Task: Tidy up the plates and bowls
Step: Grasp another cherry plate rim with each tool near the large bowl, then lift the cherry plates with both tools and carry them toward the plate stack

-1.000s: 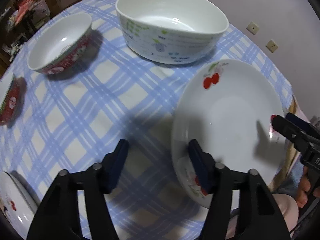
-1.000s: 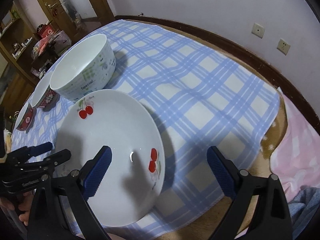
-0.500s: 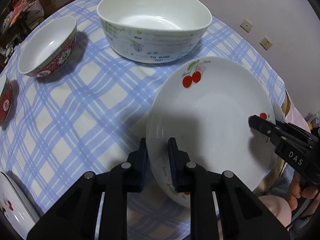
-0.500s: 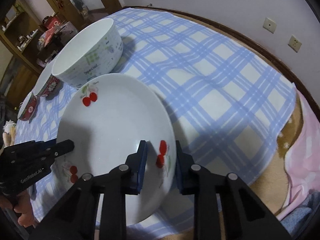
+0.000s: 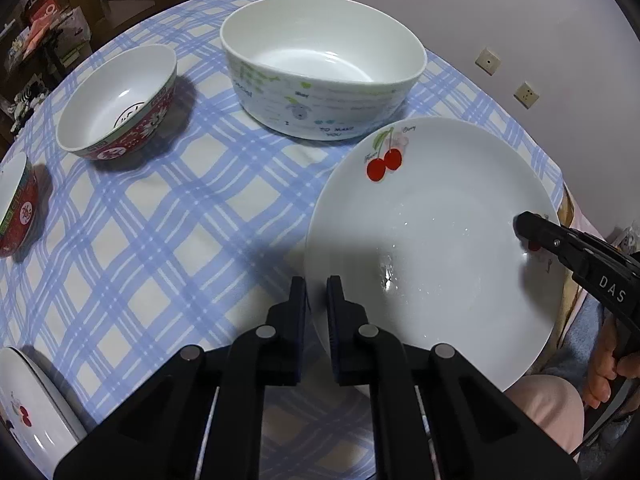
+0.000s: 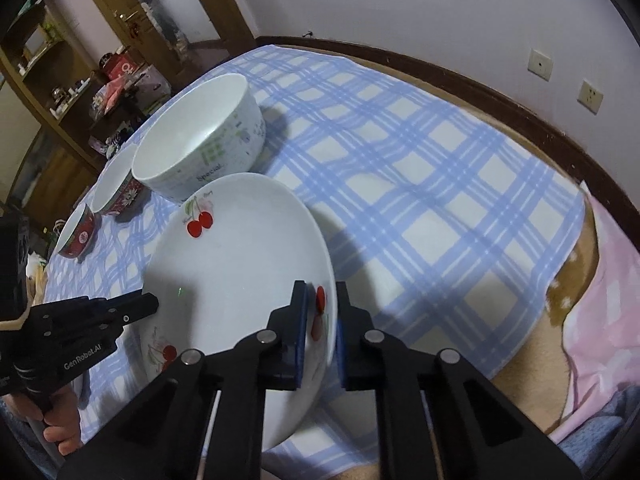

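The left gripper (image 5: 316, 292) is clamped narrow on the near-left rim of the cherry plate (image 5: 432, 248), which fills the right half of the left wrist view, tilted above the checked tablecloth (image 5: 160, 220). The right gripper (image 6: 320, 300) pinches the plate's opposite rim. The large white bowl (image 5: 320, 64) sits at upper centre, the red bowl (image 5: 116, 104) at upper left.

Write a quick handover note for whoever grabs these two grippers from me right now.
Left gripper: shut on the near rim of the cherry plate.
Right gripper: shut on the opposite rim of that plate, which looks lifted and tilted.
On the checked tablecloth: large white bowl, two red-patterned bowls, second cherry plate at the near left.
Nothing stacked yet; all sorting remains.
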Demonstrator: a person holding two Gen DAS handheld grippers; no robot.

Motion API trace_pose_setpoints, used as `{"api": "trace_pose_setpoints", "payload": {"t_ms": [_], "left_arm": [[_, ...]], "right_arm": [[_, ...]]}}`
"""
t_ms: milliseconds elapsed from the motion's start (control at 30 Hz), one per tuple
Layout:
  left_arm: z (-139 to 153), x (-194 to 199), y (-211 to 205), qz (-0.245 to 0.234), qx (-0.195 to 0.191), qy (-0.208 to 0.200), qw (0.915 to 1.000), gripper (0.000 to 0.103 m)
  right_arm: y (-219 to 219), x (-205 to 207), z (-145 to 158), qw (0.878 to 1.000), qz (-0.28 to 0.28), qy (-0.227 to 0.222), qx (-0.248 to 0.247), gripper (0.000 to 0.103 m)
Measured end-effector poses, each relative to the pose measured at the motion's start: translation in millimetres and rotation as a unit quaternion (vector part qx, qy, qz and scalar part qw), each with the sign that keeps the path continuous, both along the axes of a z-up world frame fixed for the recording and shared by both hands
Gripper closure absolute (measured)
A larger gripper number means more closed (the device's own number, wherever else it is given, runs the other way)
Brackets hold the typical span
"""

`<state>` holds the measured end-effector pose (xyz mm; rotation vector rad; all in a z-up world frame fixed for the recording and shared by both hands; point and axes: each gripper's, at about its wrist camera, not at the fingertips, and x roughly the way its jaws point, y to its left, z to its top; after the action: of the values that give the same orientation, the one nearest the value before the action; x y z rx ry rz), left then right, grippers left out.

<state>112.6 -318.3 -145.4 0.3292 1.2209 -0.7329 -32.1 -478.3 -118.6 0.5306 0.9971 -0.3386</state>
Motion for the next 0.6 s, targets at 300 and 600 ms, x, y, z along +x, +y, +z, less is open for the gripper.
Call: {"api": "trace_pose_setpoints", "payload": {"t_ms": [300,600], "left_arm": [[-6.6,3.6,1.3,0.004,-0.014,0.012,0.9998,0.094],[-8.0,6.3,-1.7,0.012,-0.018,0.02,0.9996,0.094]], "right_arm": [[-3.0,-0.6,-7.3,1.0,-0.005,0.014,0.01,0.09],[-5.9,-3.6,-9.4,0.999,-0.003,0.026,0.02,0.091]]}}
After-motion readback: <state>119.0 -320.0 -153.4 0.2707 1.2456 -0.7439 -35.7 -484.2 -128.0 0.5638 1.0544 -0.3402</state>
